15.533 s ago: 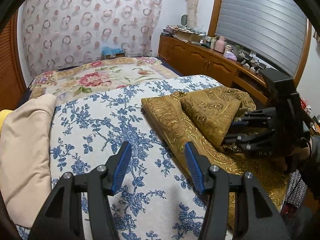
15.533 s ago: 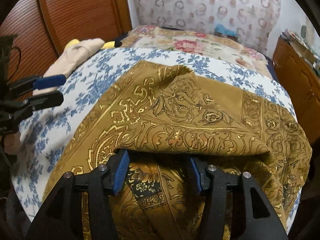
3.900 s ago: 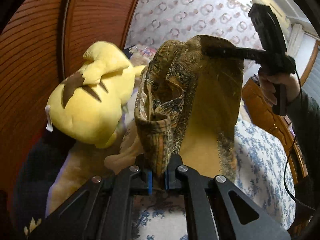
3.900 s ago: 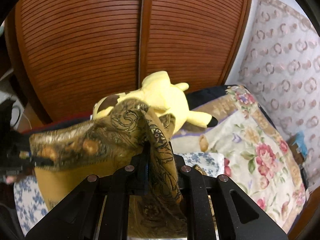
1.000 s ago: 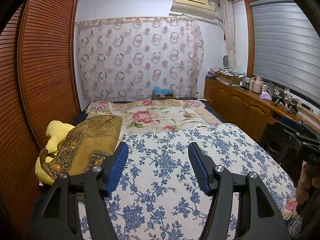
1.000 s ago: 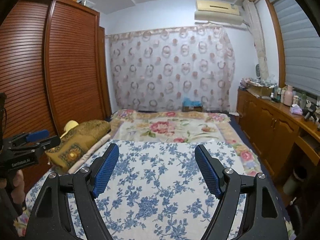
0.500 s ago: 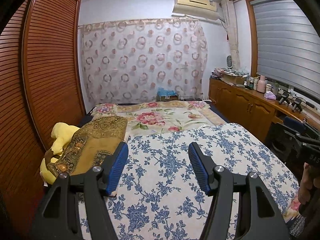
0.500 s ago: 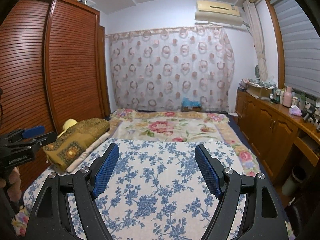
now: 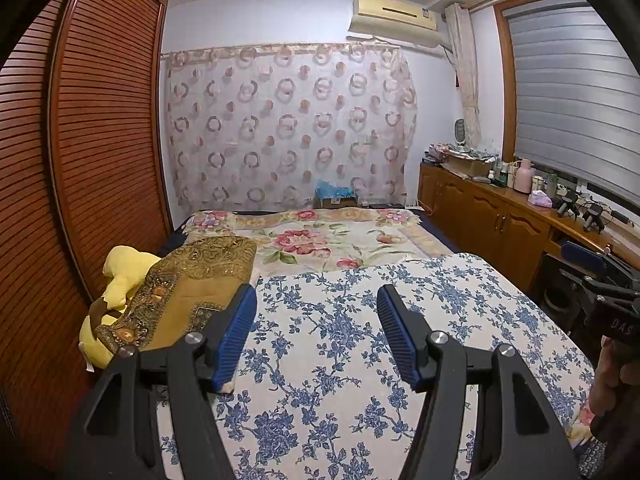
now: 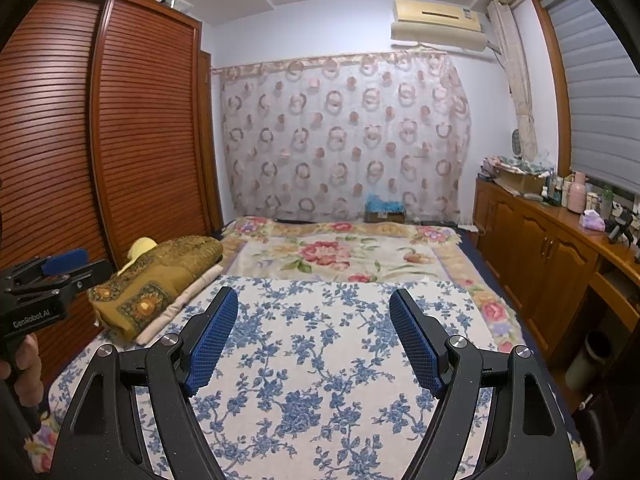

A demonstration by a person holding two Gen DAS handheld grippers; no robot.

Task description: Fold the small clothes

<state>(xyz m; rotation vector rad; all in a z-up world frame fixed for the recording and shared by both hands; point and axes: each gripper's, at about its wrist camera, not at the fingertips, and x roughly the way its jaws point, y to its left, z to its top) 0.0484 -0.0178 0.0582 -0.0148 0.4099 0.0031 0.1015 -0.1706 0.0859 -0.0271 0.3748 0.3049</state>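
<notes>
The folded gold-brown patterned cloth (image 9: 188,284) lies at the bed's left edge, on a cream folded cloth (image 10: 182,304) and against a yellow plush toy (image 9: 120,272). It also shows in the right wrist view (image 10: 160,280). My left gripper (image 9: 316,336) is open and empty above the blue-flowered bedspread (image 9: 360,340), well back from the cloth. My right gripper (image 10: 312,340) is open and empty over the same bedspread (image 10: 320,360). Each gripper shows at the edge of the other's view, the left one (image 10: 56,276) and the right one (image 9: 600,276).
A brown slatted wardrobe (image 9: 80,160) runs along the left. A wooden sideboard (image 9: 500,220) with bottles and boxes runs along the right. A red-flowered blanket (image 9: 328,240) covers the far bed. A patterned curtain (image 9: 288,128) hangs behind.
Both grippers have risen and drawn back slightly from the bed. The cloth stays where it lies. Both stay open.
</notes>
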